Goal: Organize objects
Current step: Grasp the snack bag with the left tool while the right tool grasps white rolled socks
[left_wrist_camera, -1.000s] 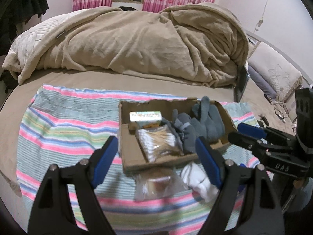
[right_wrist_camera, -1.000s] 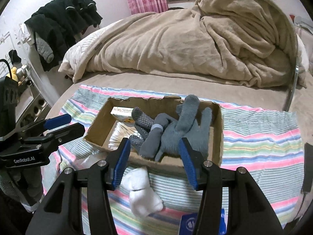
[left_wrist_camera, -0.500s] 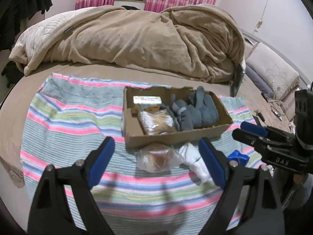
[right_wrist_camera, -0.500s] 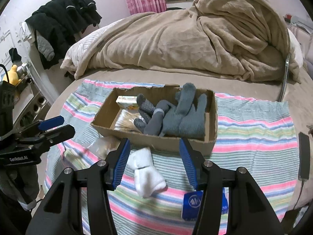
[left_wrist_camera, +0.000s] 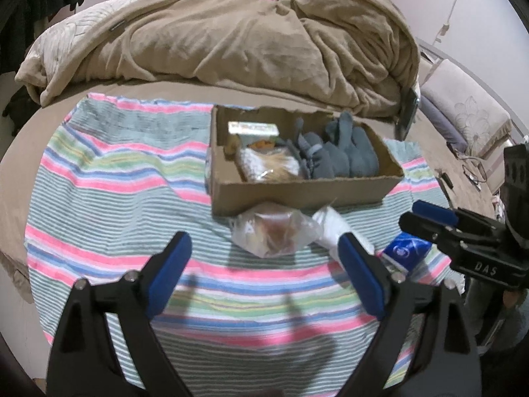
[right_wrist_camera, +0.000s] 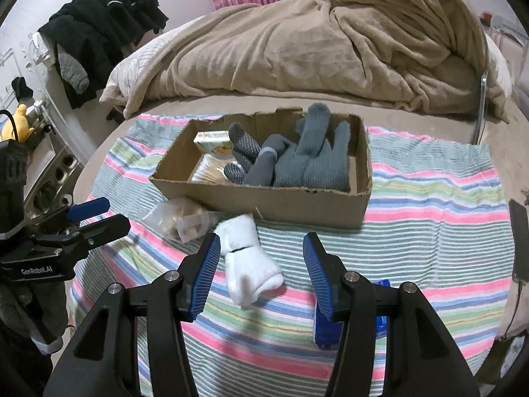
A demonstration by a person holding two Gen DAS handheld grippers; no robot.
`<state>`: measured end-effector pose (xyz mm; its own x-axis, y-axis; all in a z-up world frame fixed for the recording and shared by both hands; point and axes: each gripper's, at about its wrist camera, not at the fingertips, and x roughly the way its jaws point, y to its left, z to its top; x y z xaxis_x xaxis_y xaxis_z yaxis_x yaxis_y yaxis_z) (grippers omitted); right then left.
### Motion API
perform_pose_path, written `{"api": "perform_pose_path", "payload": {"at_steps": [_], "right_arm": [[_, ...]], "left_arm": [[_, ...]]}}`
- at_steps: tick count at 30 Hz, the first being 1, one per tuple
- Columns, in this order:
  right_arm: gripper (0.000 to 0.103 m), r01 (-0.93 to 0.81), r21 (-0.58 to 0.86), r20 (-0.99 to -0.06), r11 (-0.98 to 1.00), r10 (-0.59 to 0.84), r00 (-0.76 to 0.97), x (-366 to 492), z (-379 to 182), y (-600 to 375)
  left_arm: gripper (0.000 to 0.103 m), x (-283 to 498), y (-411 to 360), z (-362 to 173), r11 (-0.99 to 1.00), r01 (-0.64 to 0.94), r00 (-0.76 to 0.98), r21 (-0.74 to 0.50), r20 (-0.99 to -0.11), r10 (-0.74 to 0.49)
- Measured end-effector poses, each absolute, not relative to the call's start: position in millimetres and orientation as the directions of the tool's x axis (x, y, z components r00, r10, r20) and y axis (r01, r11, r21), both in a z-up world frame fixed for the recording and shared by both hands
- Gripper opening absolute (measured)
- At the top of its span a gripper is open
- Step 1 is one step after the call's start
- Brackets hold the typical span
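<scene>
A cardboard box (left_wrist_camera: 297, 192) (right_wrist_camera: 274, 201) sits on a striped towel (left_wrist_camera: 115, 178) (right_wrist_camera: 429, 205) on the bed. It holds grey gloves (right_wrist_camera: 297, 162) (left_wrist_camera: 337, 155), a small carton (right_wrist_camera: 213, 140) (left_wrist_camera: 253, 129) and a cotton-swab pack (left_wrist_camera: 274, 165). In front of it lie a clear plastic bag (left_wrist_camera: 274, 231) (right_wrist_camera: 180, 216), a white sock (right_wrist_camera: 248, 264) (left_wrist_camera: 330, 228) and a blue packet (left_wrist_camera: 405, 251) (right_wrist_camera: 325, 324). My left gripper (left_wrist_camera: 264, 274) is open and empty, short of the bag. My right gripper (right_wrist_camera: 261, 271) is open and empty, just above the sock.
A beige blanket (left_wrist_camera: 248, 43) (right_wrist_camera: 330, 43) is heaped behind the box. Dark clothes (right_wrist_camera: 102, 29) hang at the left wall. A phone (right_wrist_camera: 519, 241) lies at the towel's right edge. The bed edge runs close below both grippers.
Both grippers have drawn back from the box toward the near bed edge, staying open. The sock, bag and blue packet now show fully in front of them.
</scene>
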<state>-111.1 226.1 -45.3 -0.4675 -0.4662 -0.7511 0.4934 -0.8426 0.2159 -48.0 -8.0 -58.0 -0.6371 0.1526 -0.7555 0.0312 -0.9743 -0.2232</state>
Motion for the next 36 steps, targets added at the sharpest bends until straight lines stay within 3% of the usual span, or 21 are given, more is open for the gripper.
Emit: {"api": "perform_pose_path", "payload": {"at_steps": [31,36], "right_arm": [[0.055,0.534,0.278,-0.831,-0.799,-0.479,-0.284,-131,-117,197],[0.055,0.545,0.277,-0.837,-0.791,-0.478,-0.267,-130,-121,195]], "left_arm": [[0.095,-95,11,-121,-0.984,0.038,-0.55,-0.176,-0.825,0.126],[0.091,-96,10,-124,-0.983,0.033,-0.554,-0.183,-0.821,0.134]]}}
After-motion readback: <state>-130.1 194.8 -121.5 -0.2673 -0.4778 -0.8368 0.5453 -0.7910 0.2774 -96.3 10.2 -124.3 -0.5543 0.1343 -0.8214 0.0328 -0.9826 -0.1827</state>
